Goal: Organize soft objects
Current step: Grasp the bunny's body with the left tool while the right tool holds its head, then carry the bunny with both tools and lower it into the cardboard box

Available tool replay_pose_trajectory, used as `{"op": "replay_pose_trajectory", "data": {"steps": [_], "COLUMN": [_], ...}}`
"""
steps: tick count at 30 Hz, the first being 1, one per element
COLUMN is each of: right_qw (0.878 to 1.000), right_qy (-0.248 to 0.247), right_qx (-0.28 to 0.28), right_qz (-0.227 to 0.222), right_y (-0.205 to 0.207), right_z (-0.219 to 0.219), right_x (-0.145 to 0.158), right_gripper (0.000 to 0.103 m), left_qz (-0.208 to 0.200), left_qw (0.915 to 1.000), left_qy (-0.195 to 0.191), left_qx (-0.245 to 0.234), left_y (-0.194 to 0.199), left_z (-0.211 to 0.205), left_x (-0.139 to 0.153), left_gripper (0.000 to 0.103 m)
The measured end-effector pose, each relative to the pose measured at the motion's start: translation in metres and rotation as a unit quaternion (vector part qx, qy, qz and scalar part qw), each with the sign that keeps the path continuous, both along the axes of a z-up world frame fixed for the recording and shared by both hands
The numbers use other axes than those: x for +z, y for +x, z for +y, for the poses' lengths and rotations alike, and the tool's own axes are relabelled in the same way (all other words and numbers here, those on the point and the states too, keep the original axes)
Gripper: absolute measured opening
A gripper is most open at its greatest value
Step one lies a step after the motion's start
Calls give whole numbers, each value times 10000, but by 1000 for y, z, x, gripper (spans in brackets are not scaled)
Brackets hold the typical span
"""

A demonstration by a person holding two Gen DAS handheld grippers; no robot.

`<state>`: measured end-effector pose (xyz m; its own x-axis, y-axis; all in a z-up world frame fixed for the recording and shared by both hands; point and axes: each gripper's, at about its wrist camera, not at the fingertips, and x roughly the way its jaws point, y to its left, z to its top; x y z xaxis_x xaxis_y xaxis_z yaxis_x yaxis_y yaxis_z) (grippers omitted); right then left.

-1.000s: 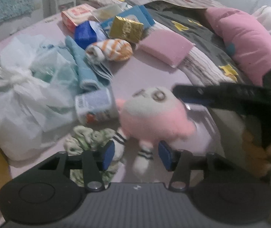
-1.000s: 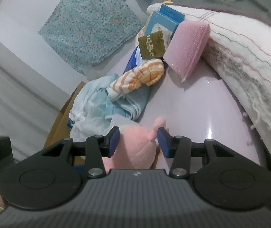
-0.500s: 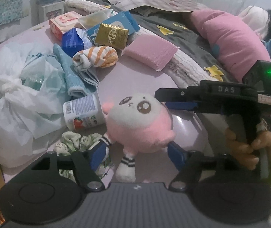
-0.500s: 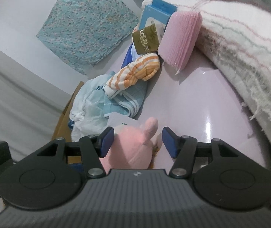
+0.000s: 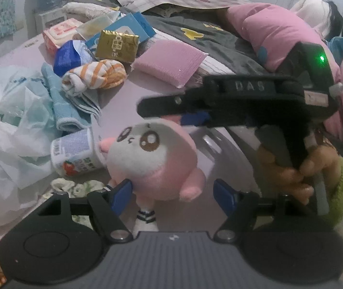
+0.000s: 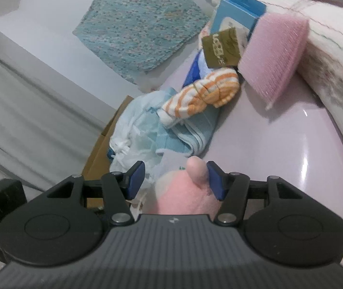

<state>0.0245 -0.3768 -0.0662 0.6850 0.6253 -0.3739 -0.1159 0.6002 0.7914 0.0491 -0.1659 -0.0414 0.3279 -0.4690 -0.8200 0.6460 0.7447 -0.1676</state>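
A round pink-and-white plush toy (image 5: 152,159) rests on the lilac table (image 5: 113,110) with its face turned up. It sits between the pads of my left gripper (image 5: 172,197). The jaws stand wide: one pad is at its lower side, the other is clear of it. My right gripper (image 5: 178,113), held by a hand (image 5: 292,168), reaches in over the toy's head. In the right wrist view the plush toy (image 6: 183,192) lies between the spread pads of the right gripper (image 6: 175,181). Its ear is near one pad, with a gap at the other.
An orange-striped sock roll (image 5: 96,77), blue towel (image 5: 63,106), pink sponge pad (image 5: 169,62), gold packet (image 5: 116,45) and boxes crowd the far table. Plastic bags (image 5: 10,125), a small bottle (image 5: 75,154) and a green-white cloth (image 5: 75,187) lie left. Bedding with a pink pillow (image 5: 275,33) borders the right.
Both grippers' jaws have spread wider around the plush toy. The toy has tipped so its face shows, and the right gripper has slid further over its head.
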Motion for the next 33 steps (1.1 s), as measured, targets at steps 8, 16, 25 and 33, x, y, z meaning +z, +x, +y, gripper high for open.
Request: {"op": "replay_pose_trajectory", "data": {"steps": [8, 16, 25, 33], "right_qw": [9993, 9977, 9969, 9993], "right_qy": [-108, -363, -214, 116], "right_qx": [187, -517, -745, -341], "right_qz": [-301, -245, -129, 51], "right_y": [22, 8, -28, -42], "right_z": [-8, -38, -50, -25], "right_x": [2, 7, 16, 10], "right_gripper": [56, 57, 66, 75], "left_qz": [38, -51, -147, -66], "left_qw": [9996, 9994, 9990, 9985], "left_qy": [-181, -283, -404, -470], "left_qx": [-230, -180, 147, 280], "left_y": [-6, -8, -1, 16], "left_z": [-13, -8, 19, 20], "left_x": [-2, 1, 9, 1], "left_gripper": [74, 79, 90, 90]}}
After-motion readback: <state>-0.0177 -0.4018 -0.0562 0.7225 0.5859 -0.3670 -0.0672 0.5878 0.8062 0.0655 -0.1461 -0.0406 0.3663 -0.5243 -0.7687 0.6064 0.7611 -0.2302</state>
